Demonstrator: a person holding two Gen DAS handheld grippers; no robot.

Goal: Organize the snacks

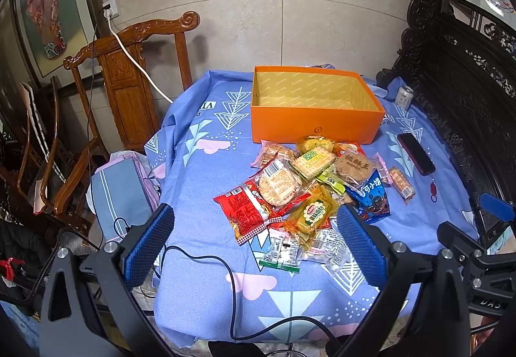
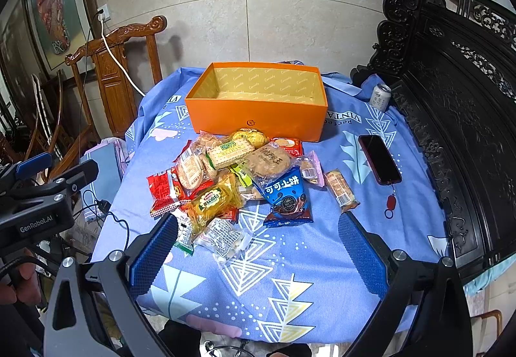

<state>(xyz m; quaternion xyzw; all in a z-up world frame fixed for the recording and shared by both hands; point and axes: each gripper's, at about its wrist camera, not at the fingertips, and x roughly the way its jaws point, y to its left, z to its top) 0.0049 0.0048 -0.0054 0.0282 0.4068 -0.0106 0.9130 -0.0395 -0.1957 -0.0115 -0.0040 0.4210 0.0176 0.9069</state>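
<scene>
A pile of wrapped snacks (image 1: 303, 183) lies mid-table on the blue patterned cloth (image 1: 200, 286), just in front of an open, empty orange box (image 1: 314, 124). The pile includes a red packet (image 1: 245, 212), a yellow packet (image 1: 311, 212) and a blue packet (image 1: 374, 195). My left gripper (image 1: 254, 247) is open and empty, held above the table's near edge short of the pile. In the right wrist view the snacks (image 2: 238, 176) and the box (image 2: 258, 118) show again. My right gripper (image 2: 254, 252) is open and empty, near the front of the pile.
A dark phone (image 2: 379, 158) with a red tag lies right of the pile, and a drink can (image 2: 380, 96) stands at the back right. A carved wooden chair (image 1: 129, 73) stands left of the table; dark carved furniture (image 2: 458, 118) borders the right. A black cable (image 1: 225, 273) crosses the cloth.
</scene>
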